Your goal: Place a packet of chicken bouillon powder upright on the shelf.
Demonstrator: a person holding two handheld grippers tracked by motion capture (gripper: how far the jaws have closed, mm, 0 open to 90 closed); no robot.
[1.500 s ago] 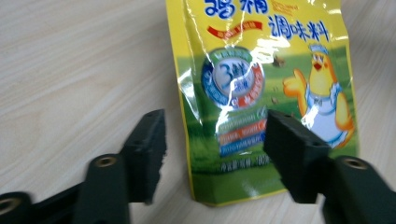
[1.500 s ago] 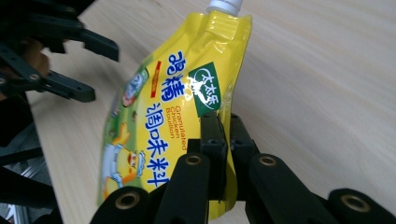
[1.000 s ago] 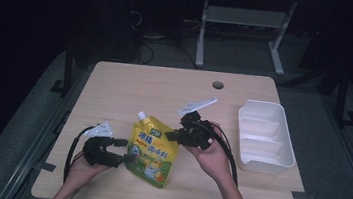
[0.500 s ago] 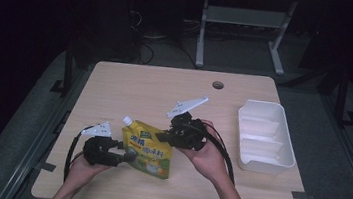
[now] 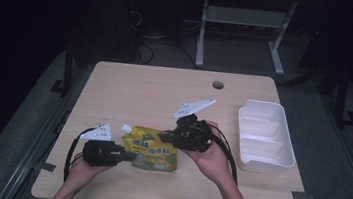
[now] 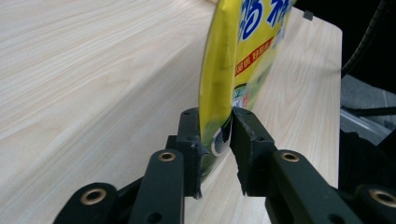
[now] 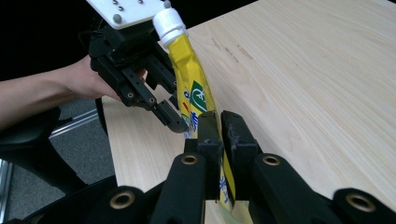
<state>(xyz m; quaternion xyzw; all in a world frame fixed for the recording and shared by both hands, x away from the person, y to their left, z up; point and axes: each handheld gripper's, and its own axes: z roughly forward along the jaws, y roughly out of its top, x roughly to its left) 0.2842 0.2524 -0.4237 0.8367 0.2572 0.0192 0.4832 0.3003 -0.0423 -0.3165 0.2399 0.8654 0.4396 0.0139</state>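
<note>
A yellow spouted drink pouch (image 5: 152, 150) with a white cap (image 5: 126, 128) is held just over the wooden table (image 5: 155, 92), cap toward the left. My left gripper (image 5: 128, 155) is shut on the pouch's left lower edge; the left gripper view shows its jaws pinching the yellow pouch (image 6: 233, 56) at my left gripper (image 6: 215, 133). On the pouch's right edge my right gripper (image 5: 166, 138) is shut. In the right gripper view, my right gripper (image 7: 218, 122) clamps the pouch (image 7: 194, 98), and the left gripper (image 7: 177, 120) grips it farther off below the cap (image 7: 169, 21).
A white rectangular plastic tray (image 5: 264, 135) stands at the table's right side, an arm's width from the right hand. A round cable hole (image 5: 218, 84) lies near the far edge. Bare tabletop stretches behind the pouch.
Both grippers and the pouch have shifted left. The pouch has tipped from slanted upright to lying nearly level, cap swinging left and down.
</note>
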